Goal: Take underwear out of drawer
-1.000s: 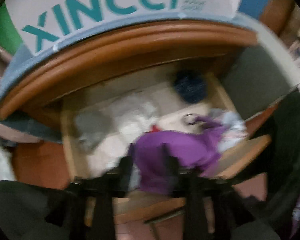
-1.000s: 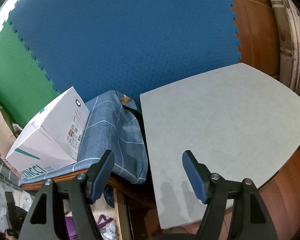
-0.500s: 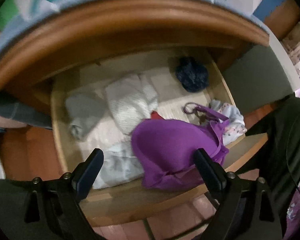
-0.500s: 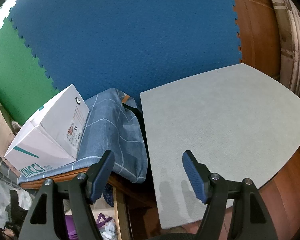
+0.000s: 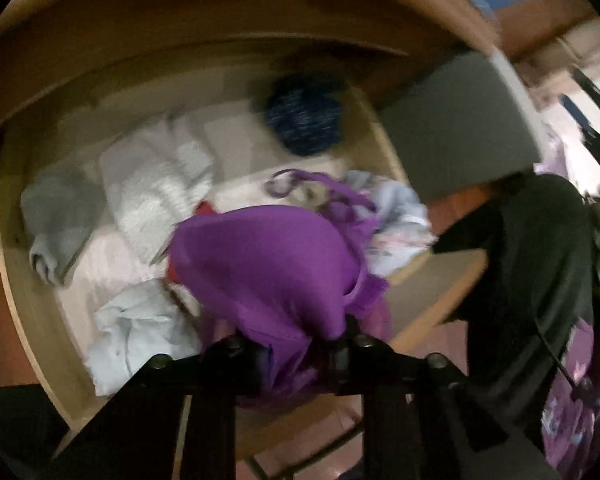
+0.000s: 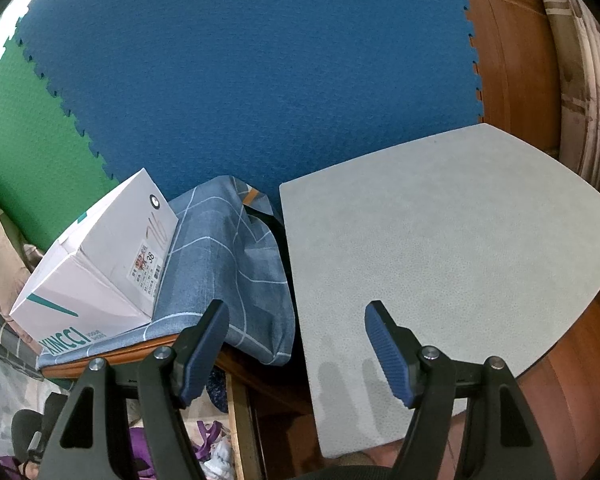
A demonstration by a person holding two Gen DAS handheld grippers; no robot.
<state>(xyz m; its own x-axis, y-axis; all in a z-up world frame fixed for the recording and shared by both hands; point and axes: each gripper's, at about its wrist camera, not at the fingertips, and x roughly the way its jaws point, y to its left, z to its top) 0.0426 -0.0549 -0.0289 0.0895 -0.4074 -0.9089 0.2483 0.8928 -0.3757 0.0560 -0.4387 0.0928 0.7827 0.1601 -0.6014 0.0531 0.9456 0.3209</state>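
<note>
Left tool (image 5: 300,344) fingertips buried in purple underwear (image 5: 268,264), motion-blurred drawer (image 5: 24,288) contents

Left view dim, motion-blurred; right view bright, sharp, fisheye-warped edges.

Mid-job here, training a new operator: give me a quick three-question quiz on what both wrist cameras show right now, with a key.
1. True or false: the left gripper is shut on the purple bra.
2. The right gripper hangs, jaws apart, in front of which surface? A) the grey tabletop B) the white shoe box C) the open drawer
3. Fill in: the round garment at the back of the drawer, behind the bra, is dark ____.

Key: 1 true; 2 A; 3 blue.
</note>
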